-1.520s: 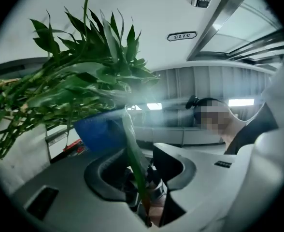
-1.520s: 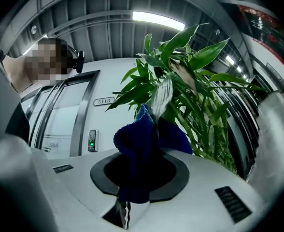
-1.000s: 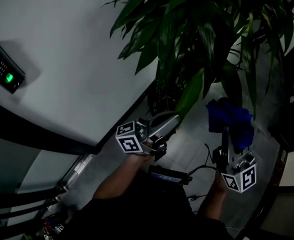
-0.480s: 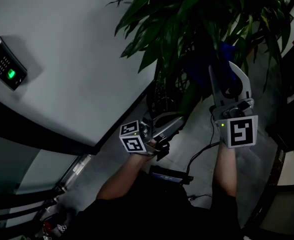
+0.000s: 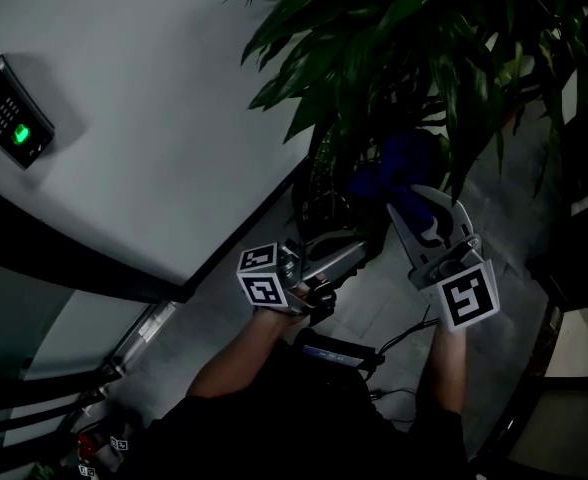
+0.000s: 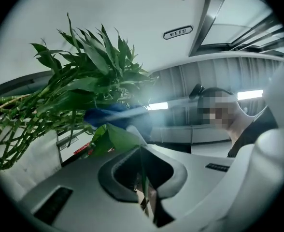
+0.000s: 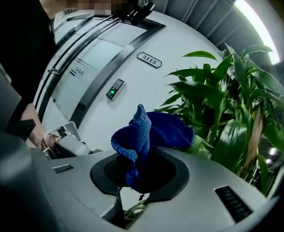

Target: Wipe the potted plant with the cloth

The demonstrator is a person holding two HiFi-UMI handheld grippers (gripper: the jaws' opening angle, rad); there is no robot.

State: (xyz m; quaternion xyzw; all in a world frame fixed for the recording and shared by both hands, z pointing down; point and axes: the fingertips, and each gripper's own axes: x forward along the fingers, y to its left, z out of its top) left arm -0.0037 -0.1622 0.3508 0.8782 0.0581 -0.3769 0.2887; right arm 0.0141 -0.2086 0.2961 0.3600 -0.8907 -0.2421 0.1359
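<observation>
The potted plant [image 5: 414, 38] fills the top right of the head view with long green leaves. My left gripper [image 5: 357, 252] points up at it, shut on the base of one green leaf [image 6: 117, 137] that stands between its jaws [image 6: 141, 149]. My right gripper [image 5: 406, 200] is shut on a bunched blue cloth [image 5: 399, 160], which sticks out past its jaws [image 7: 141, 163] and sits against the foliage just above the left gripper's tips. In the left gripper view the cloth [image 6: 110, 115] lies right behind the held leaf. In the right gripper view the plant [image 7: 229, 110] is to the right.
A curved white wall [image 5: 154, 118] with a keypad reader [image 5: 12, 128] runs along the left. The dark plant pot [image 5: 324, 203] stands at the wall's foot. A cable [image 5: 404, 333] and a dark device [image 5: 334, 348] lie on the tiled floor below the grippers.
The right gripper carried the cloth from the lower right up into the leaves, then left and a little down toward the held leaf, rolling as it went. The left gripper stayed put.
</observation>
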